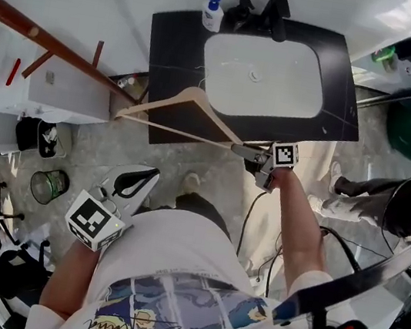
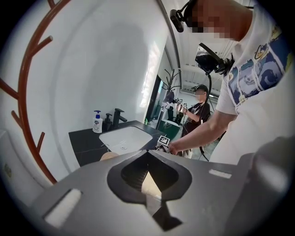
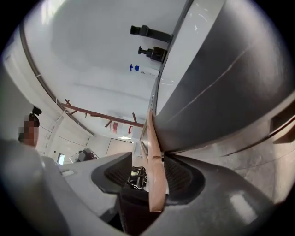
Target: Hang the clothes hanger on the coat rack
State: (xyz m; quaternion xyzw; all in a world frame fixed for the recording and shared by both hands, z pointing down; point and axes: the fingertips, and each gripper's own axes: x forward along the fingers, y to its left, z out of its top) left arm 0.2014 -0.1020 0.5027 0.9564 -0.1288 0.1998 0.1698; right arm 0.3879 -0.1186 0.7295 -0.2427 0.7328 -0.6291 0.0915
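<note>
A wooden clothes hanger [image 1: 192,95] hangs level in front of the sink in the head view. Its right end lies between the jaws of my right gripper [image 1: 248,153]. In the right gripper view the hanger [image 3: 154,184] runs up between the pads of that gripper [image 3: 150,161], with a gap on its left side, so the jaws stand open around it. The hanger's left end is close to the lower end of the red-brown coat rack [image 1: 61,50]; its hook I cannot make out. My left gripper [image 1: 149,174] hovers lower left, tips together [image 2: 147,151], holding nothing.
A black counter [image 1: 173,53] with a white sink [image 1: 263,76], a soap bottle [image 1: 212,12] and a dark faucet [image 1: 273,15] stands behind the hanger. A white cabinet [image 1: 53,95] and a wire bin [image 1: 48,184] are on the left. Another person [image 1: 386,202] stands at the right.
</note>
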